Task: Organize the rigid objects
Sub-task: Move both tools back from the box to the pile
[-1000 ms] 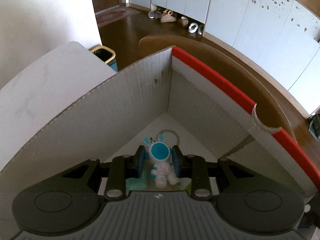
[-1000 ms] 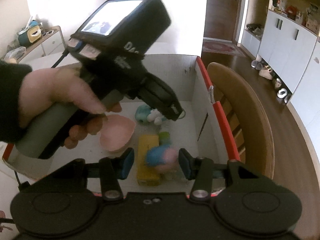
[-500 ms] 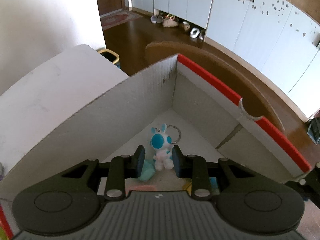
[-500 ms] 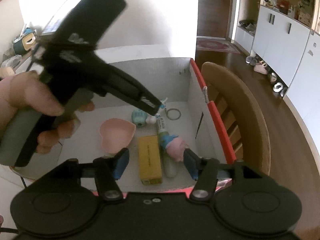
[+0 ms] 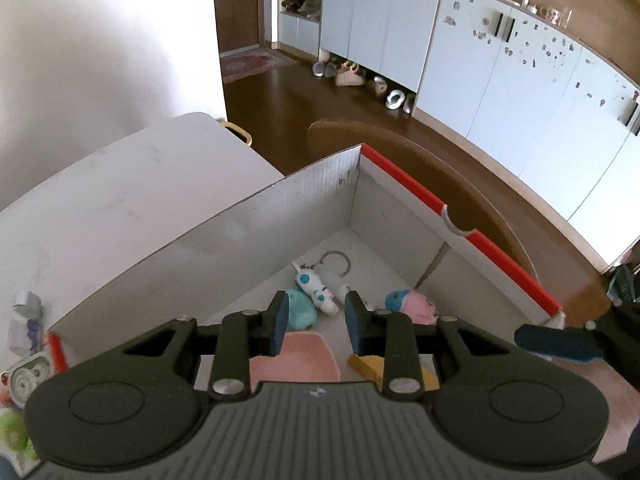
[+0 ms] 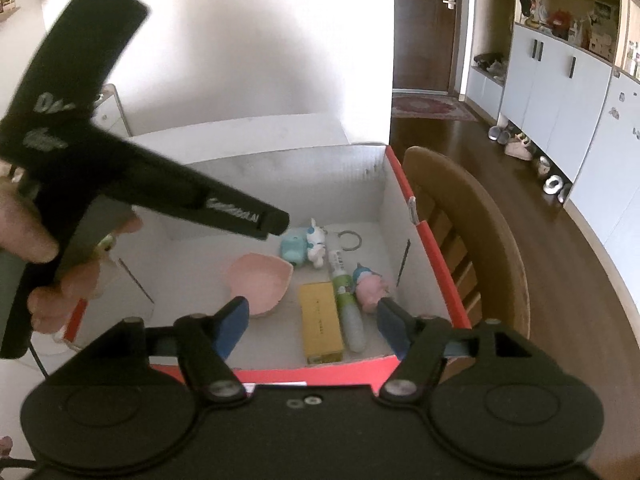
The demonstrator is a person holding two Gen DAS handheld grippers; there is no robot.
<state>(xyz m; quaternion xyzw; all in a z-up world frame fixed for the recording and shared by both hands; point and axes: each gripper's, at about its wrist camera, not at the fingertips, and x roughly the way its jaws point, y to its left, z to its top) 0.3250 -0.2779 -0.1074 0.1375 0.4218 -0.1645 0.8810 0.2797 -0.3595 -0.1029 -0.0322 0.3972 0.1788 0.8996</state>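
Cardboard box, red-edged, on white bench; near wall cut off below both tool bodies.

Contents, all lying on box floor:
- Blue-and-white rabbit keychain figure, on its side near far corner, metal ring beside it.
- Teal toy, touching rabbit figure; in left view partly hidden behind left finger.
- Pink heart-shaped dish; lower edge hidden by tool finger in both views.
- Yellow rectangular block, print too small to read; only a corner visible in left view.
- Green-and-white tube, alongside yellow block.
- Pink-and-blue figure, touching tube; details blurred.

Left tool: raised above box, fingers apart, nothing between them. In right view seen from the side as a blurred dark body, tips hidden.

Right tool: fingers wide apart, empty, over near wall of box.

Outside box, left edge of left view: small items, cut off, not identifiable. Wooden chair just beyond red wall.
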